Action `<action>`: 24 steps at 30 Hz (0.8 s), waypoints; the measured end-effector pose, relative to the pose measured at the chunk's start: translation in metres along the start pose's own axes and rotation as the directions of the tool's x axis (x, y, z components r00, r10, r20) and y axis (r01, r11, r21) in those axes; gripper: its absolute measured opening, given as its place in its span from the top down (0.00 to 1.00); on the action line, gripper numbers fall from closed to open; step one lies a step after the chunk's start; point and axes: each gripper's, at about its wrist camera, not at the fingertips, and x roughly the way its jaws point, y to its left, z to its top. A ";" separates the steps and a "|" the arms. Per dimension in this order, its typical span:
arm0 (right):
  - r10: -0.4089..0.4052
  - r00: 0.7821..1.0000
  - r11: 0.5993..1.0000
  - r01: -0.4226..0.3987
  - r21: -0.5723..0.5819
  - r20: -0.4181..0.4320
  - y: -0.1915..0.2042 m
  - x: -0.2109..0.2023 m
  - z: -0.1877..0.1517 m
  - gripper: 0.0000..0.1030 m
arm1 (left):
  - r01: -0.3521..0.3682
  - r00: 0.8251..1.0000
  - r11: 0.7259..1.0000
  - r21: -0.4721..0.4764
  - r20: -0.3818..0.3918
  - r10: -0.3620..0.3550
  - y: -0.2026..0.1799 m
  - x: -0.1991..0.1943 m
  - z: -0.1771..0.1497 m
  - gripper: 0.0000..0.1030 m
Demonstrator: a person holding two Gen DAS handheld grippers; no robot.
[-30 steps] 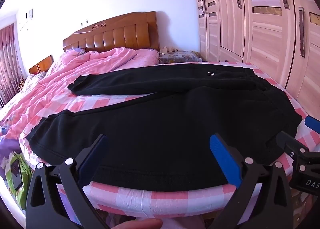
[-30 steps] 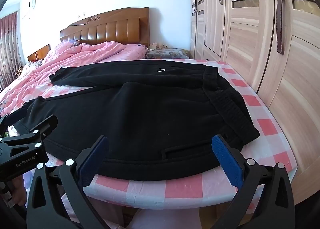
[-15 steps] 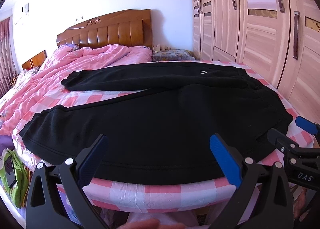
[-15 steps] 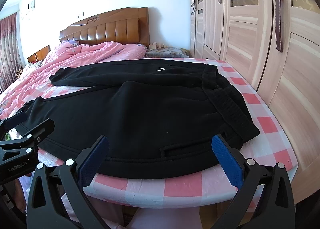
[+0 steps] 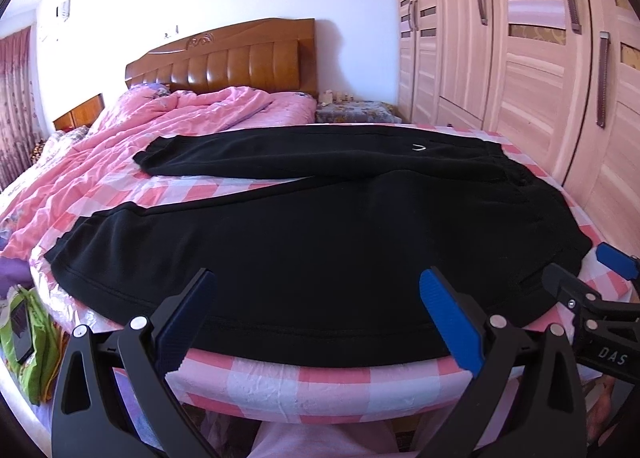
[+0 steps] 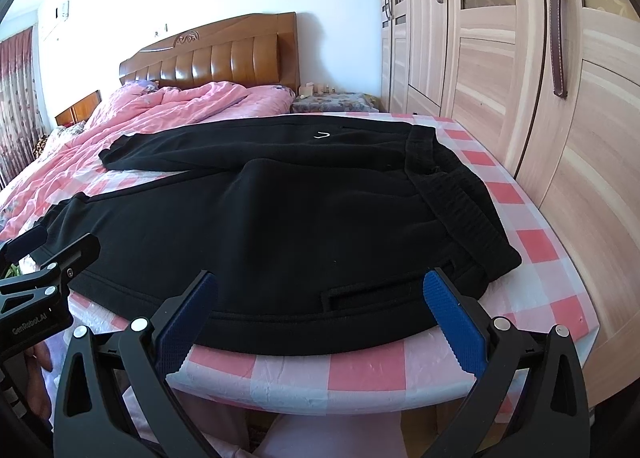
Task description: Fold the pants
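Pants, black and fleecy, lie spread flat on the pink-checked bedsheet, waistband toward the wardrobe and the two legs splayed apart toward the pink quilt. The near leg's side seam runs just beyond both sets of fingertips, at the mattress edge. Left gripper and right gripper each hover with jaws spread wide, holding nothing and not touching the cloth. The likely step is pinching this near edge to carry it over the far leg. To do it well, bite past the seam so both fabric layers are caught, the right gripper near the waistband corner, the left toward the cuff, then lift evenly so the leg lands aligned without dragging.
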 end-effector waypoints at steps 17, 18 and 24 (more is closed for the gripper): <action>-0.005 1.000 1.000 0.005 -0.009 -0.014 -0.003 0.008 -0.005 0.04 | 0.016 0.999 0.999 -0.042 -0.035 -0.018 0.012 0.007 -0.004 0.01; -0.003 1.000 1.000 0.003 -0.013 -0.012 -0.002 0.009 -0.005 0.04 | 0.017 0.999 0.999 -0.040 -0.041 -0.019 0.012 0.008 -0.005 0.01; -0.023 1.000 0.994 0.021 -0.107 -0.020 -0.002 0.030 0.011 0.04 | 0.043 0.997 0.999 -0.011 -0.062 -0.044 0.015 0.030 0.005 0.01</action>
